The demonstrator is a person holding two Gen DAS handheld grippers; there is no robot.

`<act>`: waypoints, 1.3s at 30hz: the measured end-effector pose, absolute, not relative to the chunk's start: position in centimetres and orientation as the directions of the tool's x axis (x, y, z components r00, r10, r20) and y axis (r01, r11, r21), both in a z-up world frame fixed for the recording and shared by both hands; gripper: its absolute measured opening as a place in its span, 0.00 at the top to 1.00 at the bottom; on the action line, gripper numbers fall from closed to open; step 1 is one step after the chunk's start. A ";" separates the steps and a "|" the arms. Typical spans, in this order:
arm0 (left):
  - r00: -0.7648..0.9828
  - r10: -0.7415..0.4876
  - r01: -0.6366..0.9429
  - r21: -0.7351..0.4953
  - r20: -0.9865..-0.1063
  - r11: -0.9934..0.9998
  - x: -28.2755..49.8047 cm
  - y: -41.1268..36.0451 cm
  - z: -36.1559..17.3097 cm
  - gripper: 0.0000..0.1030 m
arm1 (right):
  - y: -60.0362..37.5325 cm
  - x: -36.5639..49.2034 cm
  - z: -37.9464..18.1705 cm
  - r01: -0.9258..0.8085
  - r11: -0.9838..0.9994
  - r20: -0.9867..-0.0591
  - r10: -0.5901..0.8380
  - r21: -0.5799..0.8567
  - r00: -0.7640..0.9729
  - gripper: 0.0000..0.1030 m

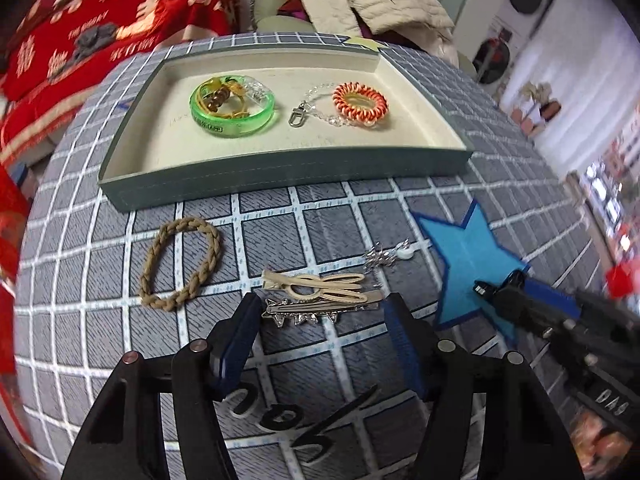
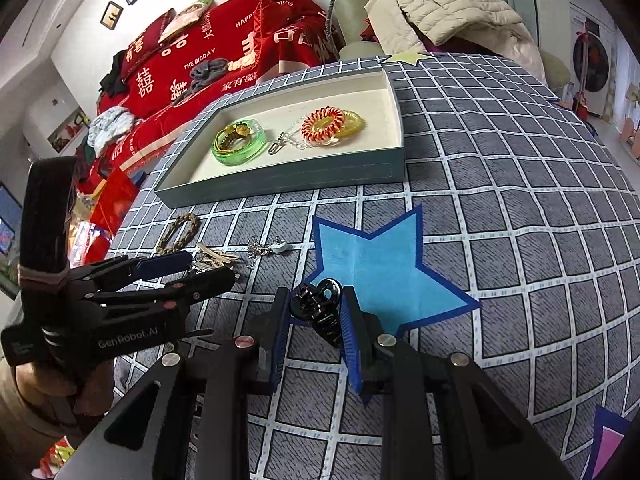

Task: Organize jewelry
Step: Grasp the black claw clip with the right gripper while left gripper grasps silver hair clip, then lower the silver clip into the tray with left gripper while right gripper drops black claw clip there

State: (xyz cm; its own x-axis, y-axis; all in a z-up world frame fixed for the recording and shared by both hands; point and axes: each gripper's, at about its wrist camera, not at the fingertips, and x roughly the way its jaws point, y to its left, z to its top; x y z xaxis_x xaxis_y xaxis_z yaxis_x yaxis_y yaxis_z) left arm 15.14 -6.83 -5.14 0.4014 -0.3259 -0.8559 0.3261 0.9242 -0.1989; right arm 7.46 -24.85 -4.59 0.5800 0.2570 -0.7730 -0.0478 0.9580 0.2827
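The right gripper (image 2: pixel 314 312), its blue-padded jaws drawn close, clamps a glossy black plastic claw hair clip (image 2: pixel 318 310) over the near edge of a blue paper star (image 2: pixel 380 264) on the grey checked tablecloth (image 2: pixel 500 200); the clip's lower teeth are hidden between the pads. To its left the left gripper (image 1: pixel 320 312) stands with jaws wide apart and nothing pressed, straddling a cream plastic hair clip (image 1: pixel 320 286) and a silver spiked metal barrette (image 1: pixel 316 312), which overlap so their outlines are hard to separate. Beside them lie a small silver charm chain (image 1: pixel 386 256), too fine to make out, and, further left, a tan braided cord bracelet (image 1: pixel 180 264). Beyond, a shallow grey-green tray (image 1: pixel 280 180) holds a translucent green bangle (image 1: pixel 232 106), a silver clasp chain (image 1: pixel 310 106) and an orange coiled hair tie (image 1: pixel 360 100) partly covering a yellowish ring.
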 end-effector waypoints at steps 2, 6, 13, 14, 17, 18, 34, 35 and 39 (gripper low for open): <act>0.403 -0.323 0.305 -0.207 -0.856 0.930 15.2 -6.9 -5.2 0.20 | -25.0 7.3 -4.6 -0.043 0.957 -0.770 0.257 0.287 0.583 0.74; 0.418 -0.288 0.285 -0.176 -0.862 0.942 15.0 -7.6 -5.4 0.19 | -25.3 7.2 -4.7 -0.036 0.954 -0.768 0.261 0.297 0.584 0.74; 0.467 -0.220 0.299 -0.081 -0.856 0.951 14.2 -8.8 -5.7 0.20 | -25.7 6.7 -4.8 -0.026 0.952 -0.766 0.260 0.304 0.588 0.74; 0.478 -0.212 0.304 -0.066 -0.853 0.951 14.0 -8.8 -5.7 0.28 | -25.8 6.7 -4.8 -0.023 0.952 -0.765 0.260 0.306 0.589 0.74; 0.493 -0.213 0.331 -0.045 -0.844 0.943 13.4 -8.6 -5.5 0.43 | -26.1 6.5 -4.9 -0.018 0.952 -0.766 0.257 0.305 0.590 0.74; 0.492 -0.221 0.341 -0.047 -0.842 0.939 13.2 -8.5 -5.5 0.43 | -26.2 6.5 -4.9 -0.016 0.952 -0.766 0.256 0.306 0.589 0.74; 0.484 -0.292 0.395 -0.092 -0.825 0.914 10.5 -5.6 -5.0 0.43 | -26.0 6.4 -5.1 -0.018 0.949 -0.764 0.264 0.315 0.588 0.74; 0.487 -0.294 0.393 -0.094 -0.823 0.915 10.5 -5.5 -4.9 0.43 | -25.9 6.3 -5.0 -0.019 0.949 -0.764 0.265 0.314 0.588 0.74; 0.502 -0.302 0.385 -0.102 -0.810 0.917 10.5 -5.1 -4.2 0.43 | -25.5 6.2 -4.8 -0.026 0.950 -0.762 0.266 0.311 0.590 0.74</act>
State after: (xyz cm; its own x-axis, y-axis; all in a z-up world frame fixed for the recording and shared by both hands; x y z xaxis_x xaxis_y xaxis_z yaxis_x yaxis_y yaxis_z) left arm 10.49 -5.06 -4.16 0.5022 -0.3016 -0.8105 0.3855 0.9170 -0.1024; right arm 6.22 -25.48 -4.78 0.5900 0.2660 -0.7623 -0.0263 0.9500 0.3111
